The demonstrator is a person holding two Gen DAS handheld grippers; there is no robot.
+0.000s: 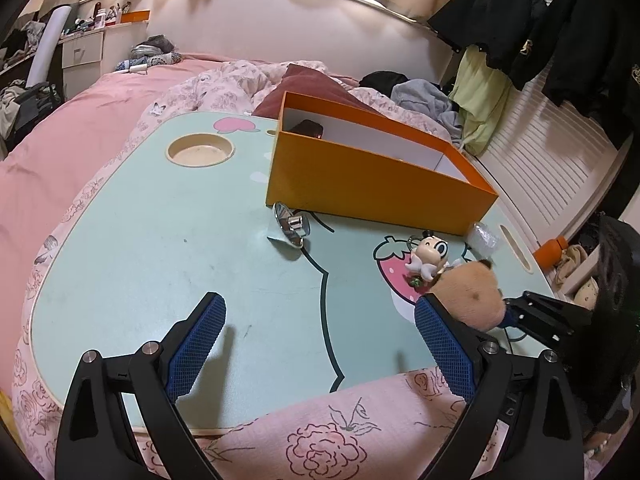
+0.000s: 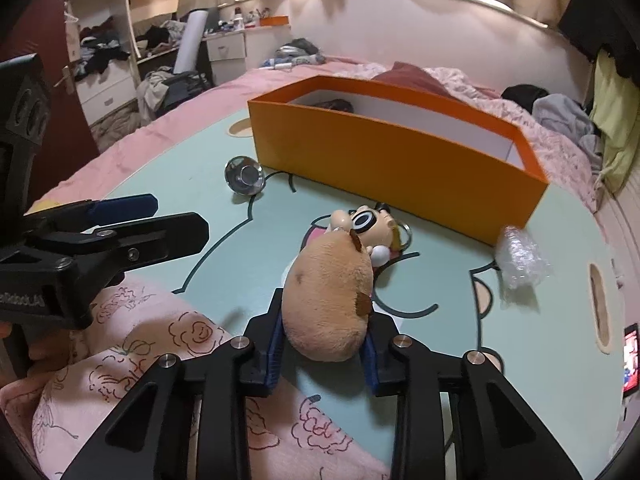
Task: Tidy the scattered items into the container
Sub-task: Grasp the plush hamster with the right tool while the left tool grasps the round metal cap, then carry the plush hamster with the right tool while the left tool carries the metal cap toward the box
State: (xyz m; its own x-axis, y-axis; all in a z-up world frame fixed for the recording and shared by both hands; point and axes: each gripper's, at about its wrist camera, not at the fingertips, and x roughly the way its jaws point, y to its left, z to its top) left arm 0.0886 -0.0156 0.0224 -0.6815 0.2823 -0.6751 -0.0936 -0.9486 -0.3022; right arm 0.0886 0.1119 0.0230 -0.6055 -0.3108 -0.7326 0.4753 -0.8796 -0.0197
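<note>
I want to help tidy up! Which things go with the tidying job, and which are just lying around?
Part of the job:
- orange box
- brown plush toy, gripped in the right tongs
- cartoon figure keychain
- shiny metal knob
- clear plastic wrap
- dark item already inside the box

Just lying around:
- clothes heaped on the bed
- pink quilt
- phone

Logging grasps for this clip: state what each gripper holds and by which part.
The right gripper is clamped on the brown plush toy, pads squeezing the sides of its rear body. The left gripper is open, holding nothing.
</note>
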